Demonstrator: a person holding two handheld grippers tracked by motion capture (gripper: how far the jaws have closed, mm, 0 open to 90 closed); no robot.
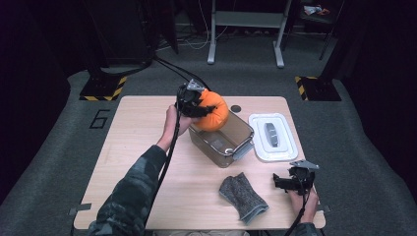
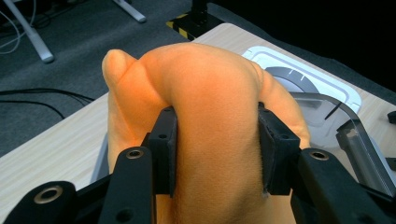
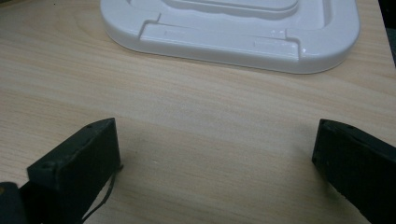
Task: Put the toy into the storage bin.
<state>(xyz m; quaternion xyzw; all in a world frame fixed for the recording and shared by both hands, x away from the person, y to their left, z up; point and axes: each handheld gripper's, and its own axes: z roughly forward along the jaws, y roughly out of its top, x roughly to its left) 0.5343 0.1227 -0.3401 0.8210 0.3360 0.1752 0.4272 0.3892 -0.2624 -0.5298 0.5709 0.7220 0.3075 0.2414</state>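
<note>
The left gripper (image 1: 193, 102) is black, with a grey three-cornered plate on top and a black cable trailing back along the forearm; its jaws are flat black blocks bolted to arms with round screw holes, one ringed in metal; the sleeve (image 1: 130, 194) behind it is dark camouflage, green and grey; the right gripper (image 1: 294, 180), beside the table's (image 1: 137, 142) near edge, is likewise black, plate grey, cable black, jaws scuffed matt blocks.

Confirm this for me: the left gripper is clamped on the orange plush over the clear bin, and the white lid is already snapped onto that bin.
Wrong about the lid. The white lid lies flat on the table beside the clear bin, which is open, as the high view shows. The left gripper is indeed clamped on the orange plush over the bin.
</note>
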